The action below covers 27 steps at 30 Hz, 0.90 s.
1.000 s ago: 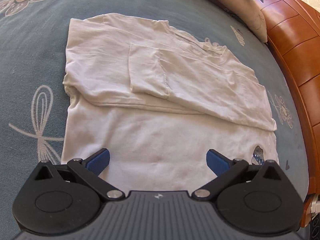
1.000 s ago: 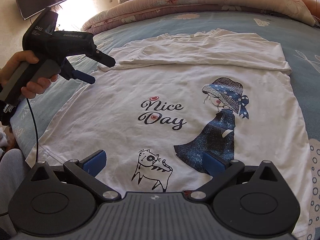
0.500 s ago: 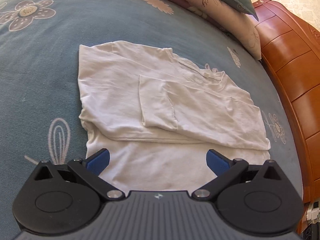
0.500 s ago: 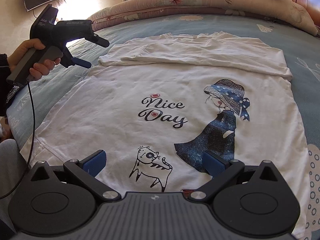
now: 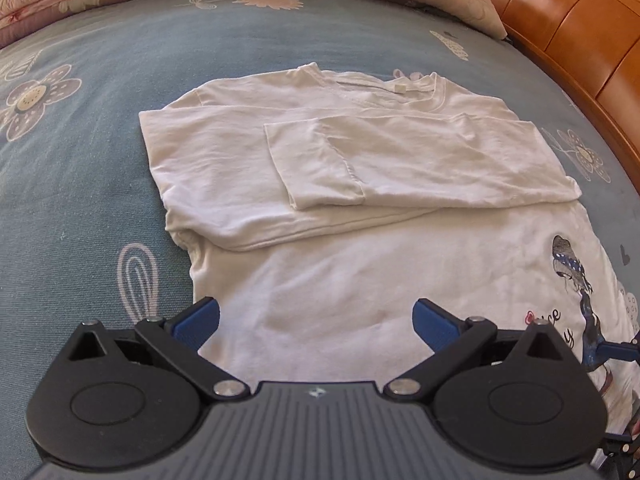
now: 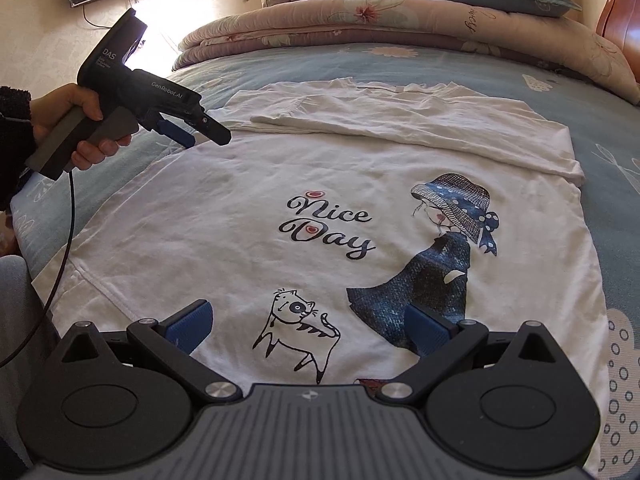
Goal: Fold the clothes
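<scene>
— What's at your left?

— My left hand (image 6: pixel 76 128), in a fuzzy dark cuff, holds the left gripper (image 6: pixel 204 136), matte black plastic with blue pads, jaws spread wide and empty above the shirt's left edge.

— And the shirt?

— The white T-shirt (image 6: pixel 248 184), soft creased cotton, lies flat on the blue flowered bedspread (image 5: pixel 80 168). Its far part is folded over, 1 sleeve doubled across it. The print reads "Nice Day", with a cat and a girl in a hat. Collar far, hem near me: the long axis runs near to far.

— On the right?

— My right gripper (image 6: pixel 308 324) hovers over the hem, jaws wide, holding nothing. A glossy wooden headboard (image 5: pixel 580 28) is at far right.
</scene>
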### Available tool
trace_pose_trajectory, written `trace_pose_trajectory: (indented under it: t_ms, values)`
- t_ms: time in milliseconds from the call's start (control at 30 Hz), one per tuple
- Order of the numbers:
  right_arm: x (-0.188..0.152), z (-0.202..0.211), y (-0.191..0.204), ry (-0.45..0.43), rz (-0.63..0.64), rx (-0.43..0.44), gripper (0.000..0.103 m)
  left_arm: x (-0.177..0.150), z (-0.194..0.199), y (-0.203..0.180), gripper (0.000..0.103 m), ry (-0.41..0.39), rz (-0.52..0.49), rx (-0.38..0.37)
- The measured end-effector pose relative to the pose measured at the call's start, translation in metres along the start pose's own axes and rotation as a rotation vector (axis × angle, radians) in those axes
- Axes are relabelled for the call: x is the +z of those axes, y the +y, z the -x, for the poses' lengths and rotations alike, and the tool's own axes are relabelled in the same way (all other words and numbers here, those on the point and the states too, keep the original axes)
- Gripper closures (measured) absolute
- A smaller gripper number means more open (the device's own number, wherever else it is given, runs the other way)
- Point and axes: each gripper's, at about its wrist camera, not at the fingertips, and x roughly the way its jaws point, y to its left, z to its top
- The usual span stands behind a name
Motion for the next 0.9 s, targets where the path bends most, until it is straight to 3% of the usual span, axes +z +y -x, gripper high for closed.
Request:
trace_pose_trajectory:
  t_ms: [67, 167, 333, 433, 633, 700, 800, 900]
  values:
    - [0.003, 0.007, -0.004, -0.041, -0.019, -0.027, 0.0, -0.007, 0.012, -0.017, 0.001, -0.026, -0.063, -0.031]
    - [0.011, 0.017, -0.019, -0.121, -0.083, -0.078, 0.0, -0.024, 0.012, -0.04, 0.001, 0.014, -0.138, -0.04]
    - [0.011, 0.004, -0.044, -0.049, -0.209, -0.128, 0.0, -0.052, 0.006, -0.052, 0.001, 0.093, -0.151, -0.051]
    - [0.004, 0.001, -0.05, -0.025, -0.219, -0.145, 0.0, -0.066, 0.015, -0.048, 0.001, 0.101, -0.162, 0.011]
    - [-0.003, 0.008, -0.06, -0.031, -0.273, -0.17, 0.0, -0.081, 0.046, -0.012, 0.001, 0.135, -0.04, 0.12]
    - [-0.005, 0.01, -0.059, -0.031, -0.281, -0.185, 0.0, -0.086, 0.064, -0.014, 0.001, 0.095, -0.041, 0.102]
    - [-0.008, 0.017, -0.048, -0.02, -0.276, -0.242, 0.0, -0.093, 0.083, -0.037, 0.001, 0.037, -0.095, 0.007]
    - [-0.017, 0.021, -0.031, -0.026, -0.262, -0.254, 0.0, -0.102, 0.082, -0.067, 0.001, 0.024, -0.179, -0.04]
